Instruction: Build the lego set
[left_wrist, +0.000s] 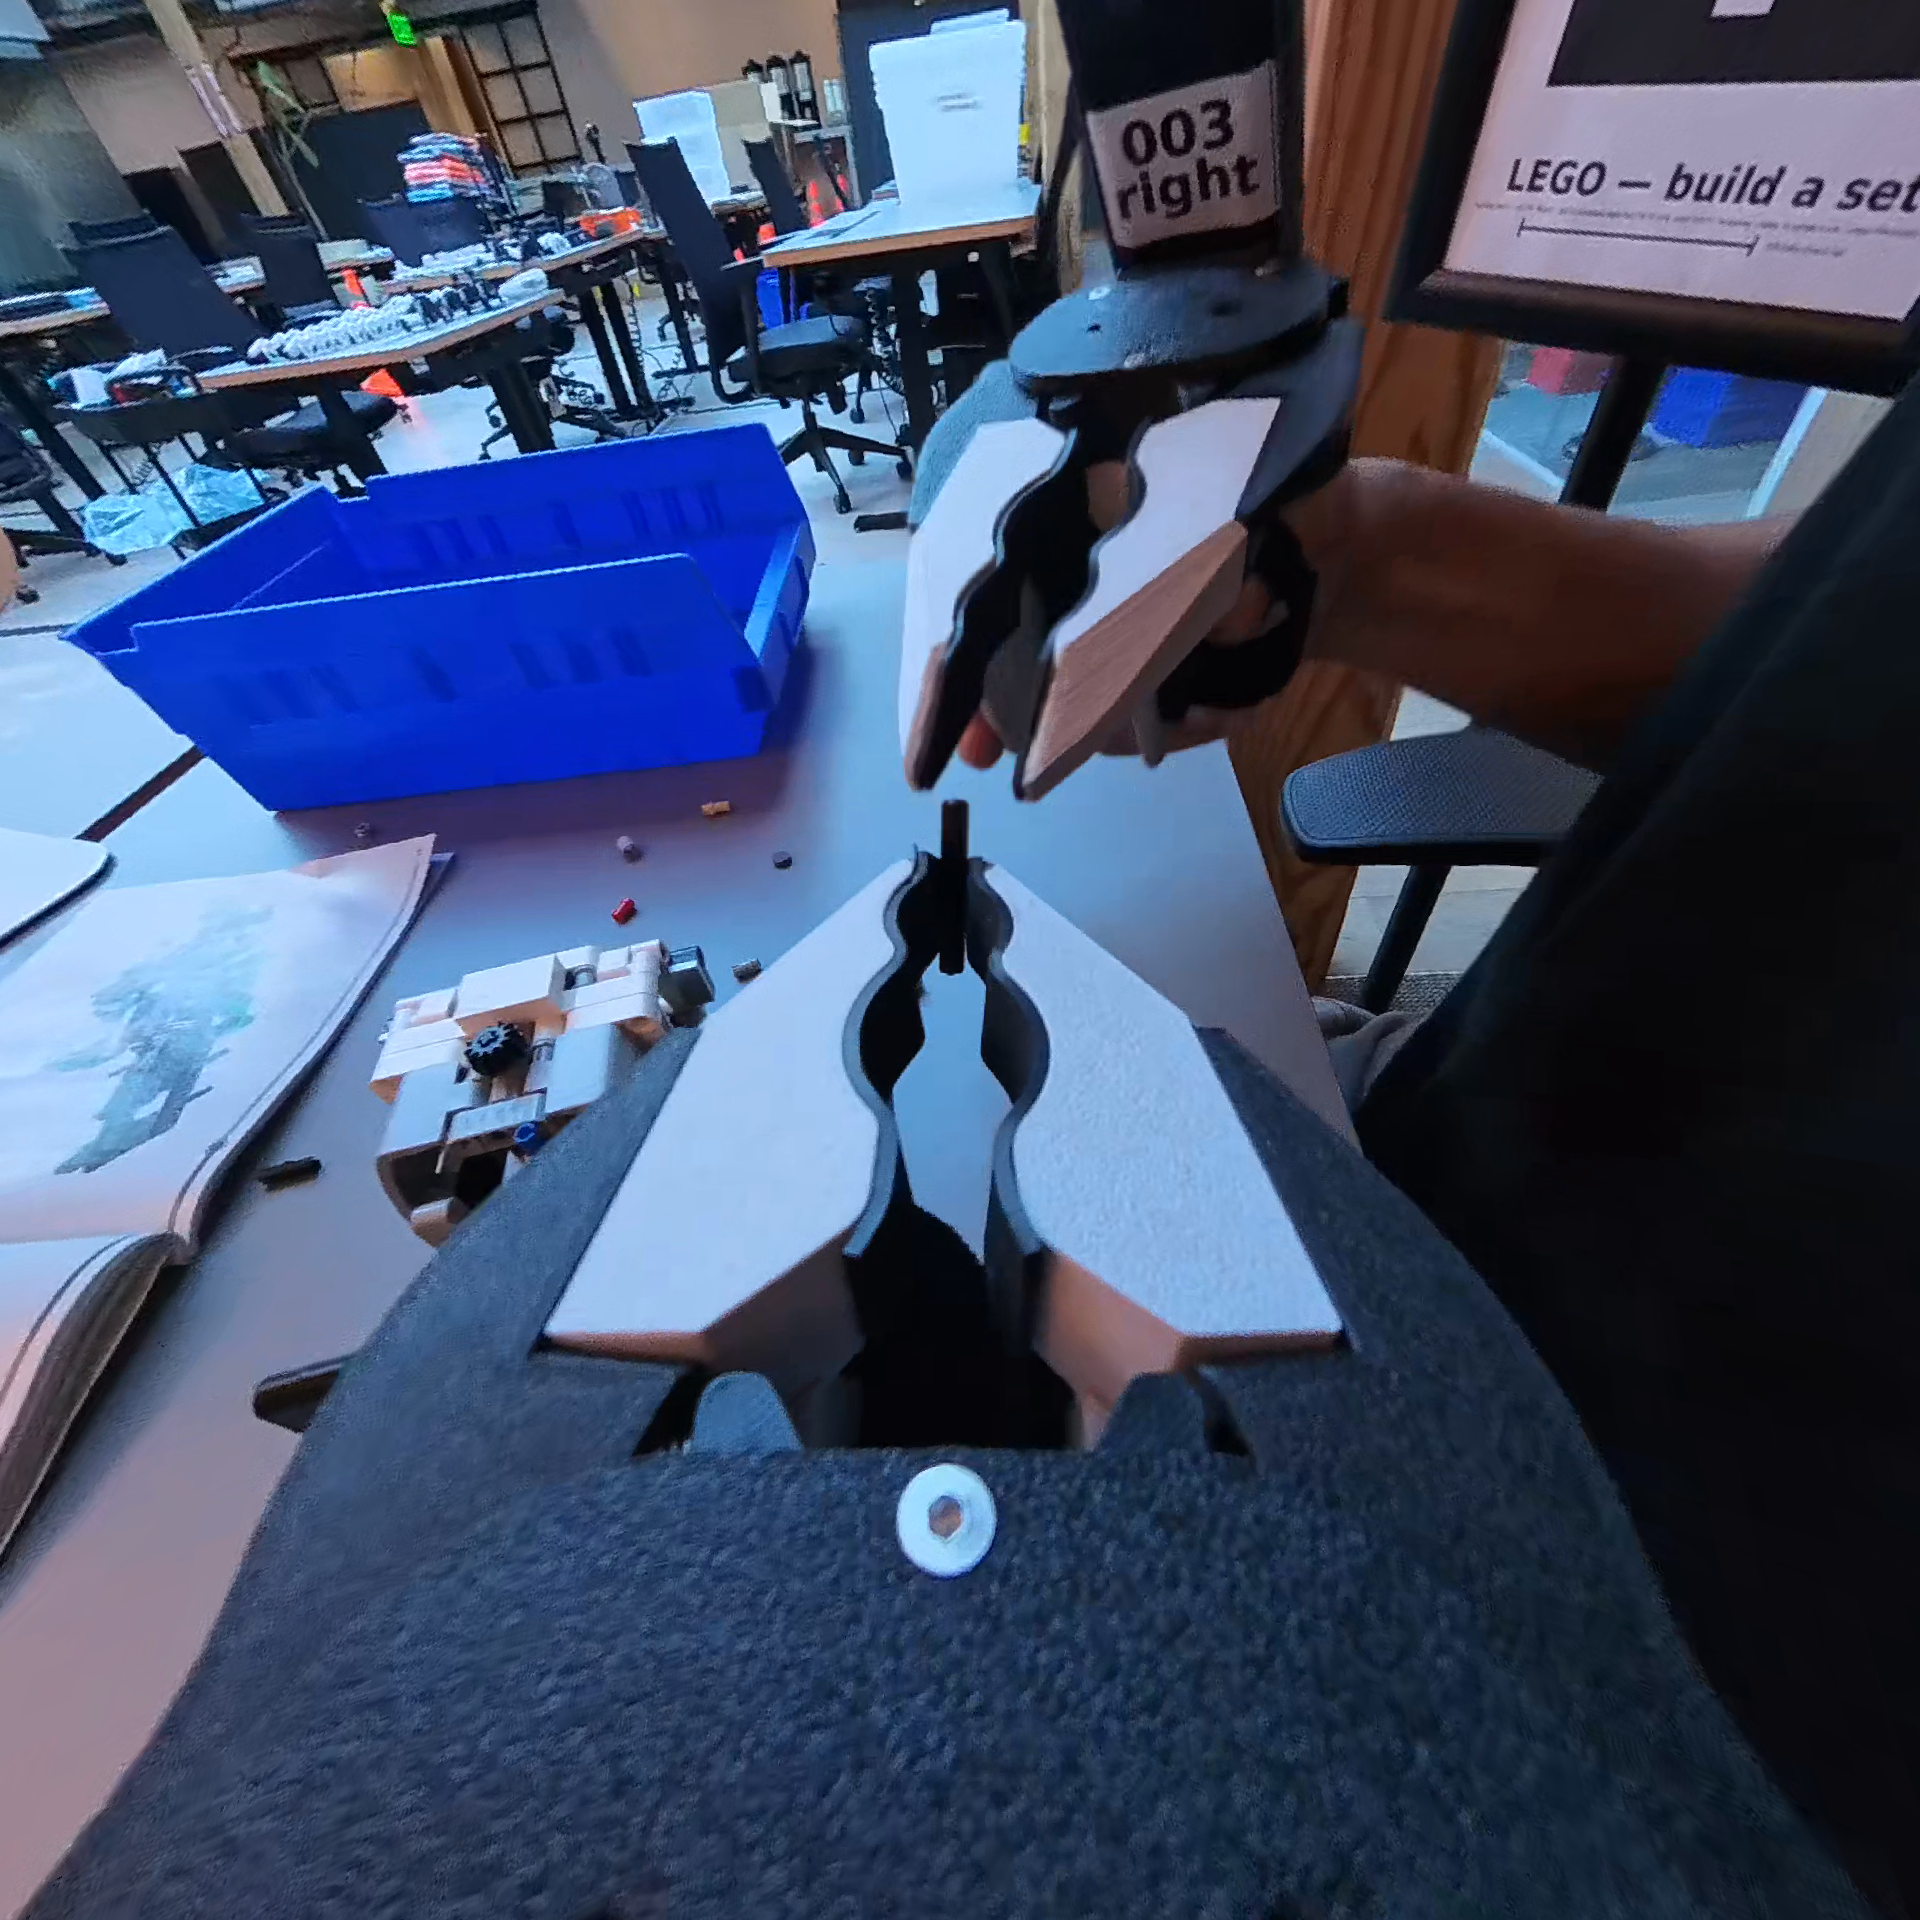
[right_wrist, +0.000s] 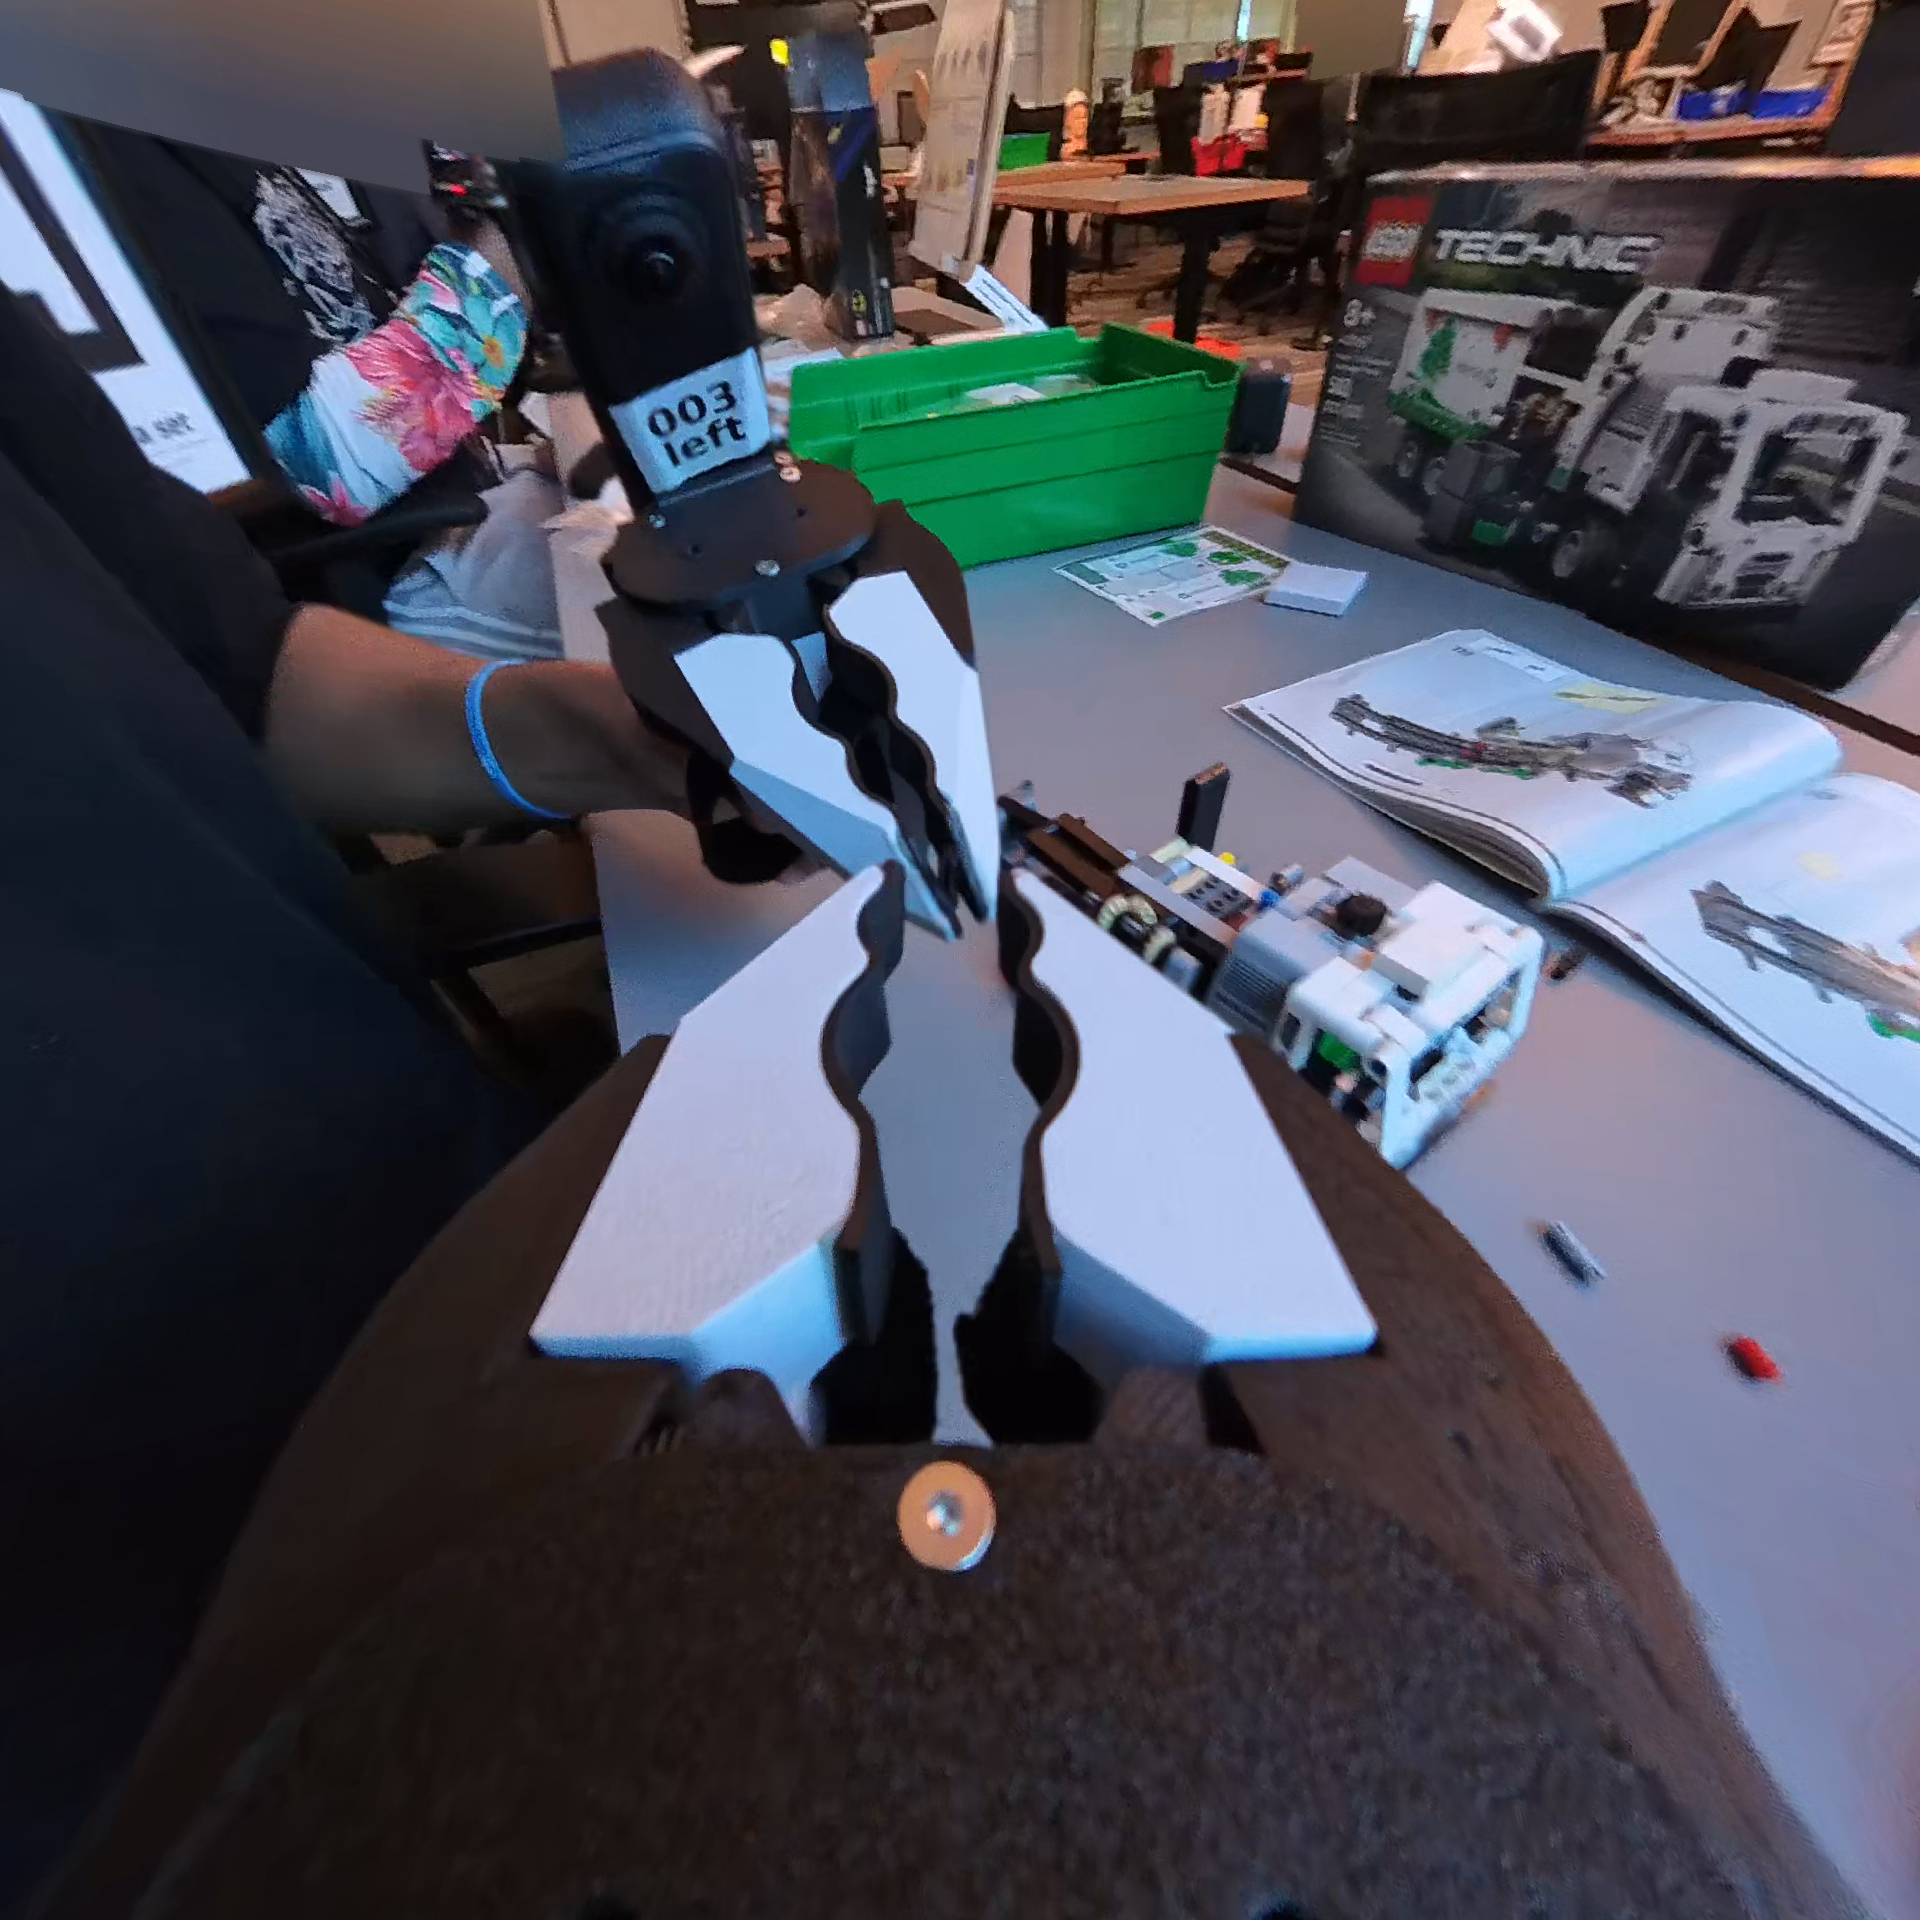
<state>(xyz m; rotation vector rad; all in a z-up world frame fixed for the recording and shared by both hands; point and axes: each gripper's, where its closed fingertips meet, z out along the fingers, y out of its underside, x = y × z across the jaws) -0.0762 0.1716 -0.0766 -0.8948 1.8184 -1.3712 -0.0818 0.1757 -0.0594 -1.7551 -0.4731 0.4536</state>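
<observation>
My left gripper (left_wrist: 951, 871) is shut on a short black axle (left_wrist: 953, 831) that stands upright and sticks out past its tips. My right gripper (left_wrist: 971, 777) hangs open just above the axle's top end, not touching it. In the right wrist view the right gripper (right_wrist: 948, 883) is open and the left gripper (right_wrist: 961, 912) points its tips into the gap between the right one's fingers; the axle is hard to make out there. The partly built white truck (left_wrist: 530, 1049) lies on the grey table, to the left of both grippers; it also shows in the right wrist view (right_wrist: 1351, 987).
An open instruction booklet (left_wrist: 156, 1039) (right_wrist: 1558, 769) lies beside the truck. A blue bin (left_wrist: 468, 623) stands behind it. A green bin (right_wrist: 1018, 447) and the set's box (right_wrist: 1610, 416) stand at the far side. Small loose pieces, one red (left_wrist: 621, 911) (right_wrist: 1751, 1356), dot the table. Both grippers' tips are close together, under 4 cm apart.
</observation>
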